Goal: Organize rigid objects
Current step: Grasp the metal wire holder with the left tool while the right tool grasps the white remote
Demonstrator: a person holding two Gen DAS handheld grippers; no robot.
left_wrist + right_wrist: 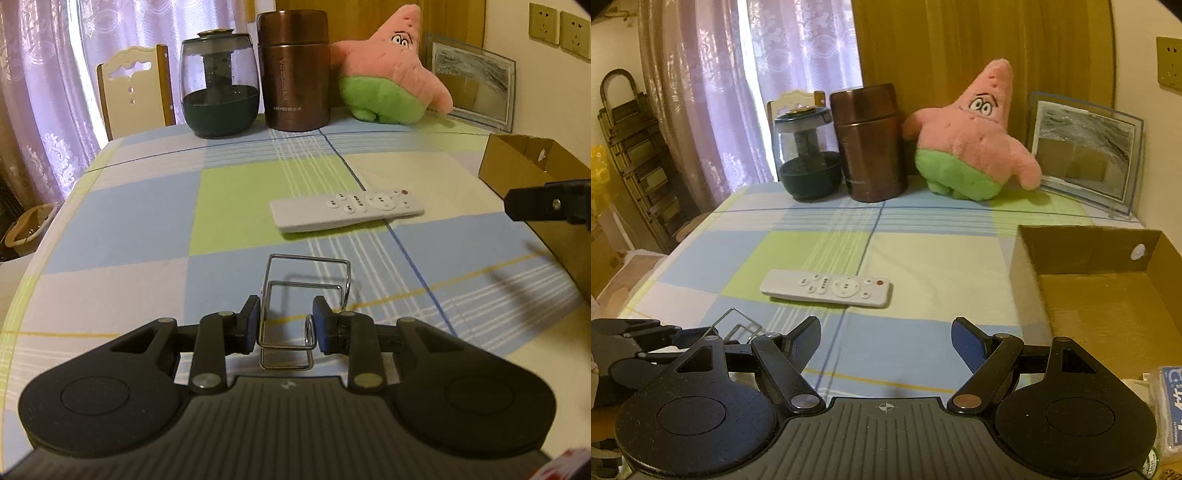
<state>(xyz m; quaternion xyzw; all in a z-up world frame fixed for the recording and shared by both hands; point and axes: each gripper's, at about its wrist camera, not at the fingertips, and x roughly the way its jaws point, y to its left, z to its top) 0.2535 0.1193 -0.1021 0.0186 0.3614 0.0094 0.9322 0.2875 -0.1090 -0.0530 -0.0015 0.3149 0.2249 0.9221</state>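
The left gripper (286,325) has its two blue-padded fingers clamped on one bent silver wire rack (295,302), a small frame of thin metal rod, at the near edge of the table (129,221) with its checked blue, green and cream cloth. Whether the rack rests on the cloth or hangs just above it cannot be told. The right gripper (886,345) stands with its jaws spread wide and nothing between them, over the near blue square of the cloth; in the left wrist view one of its dark fingers (535,203) reaches in from the right edge.

One flat white remote control (827,288) lies face up in the middle of the table, beyond both grippers and apart from them. One open brown cardboard box (1100,291) sits at the right side; its visible floor is bare.

Along the far edge stand four things in a row, left to right: one smoky glass jar with a dark base (807,158), one tall brown metal canister (871,147) just beside it, one pink and green star-shaped plush toy (967,147), and one glass picture frame (1086,155) leaning at the far right. One cream chair back (133,92) shows behind the far left corner.
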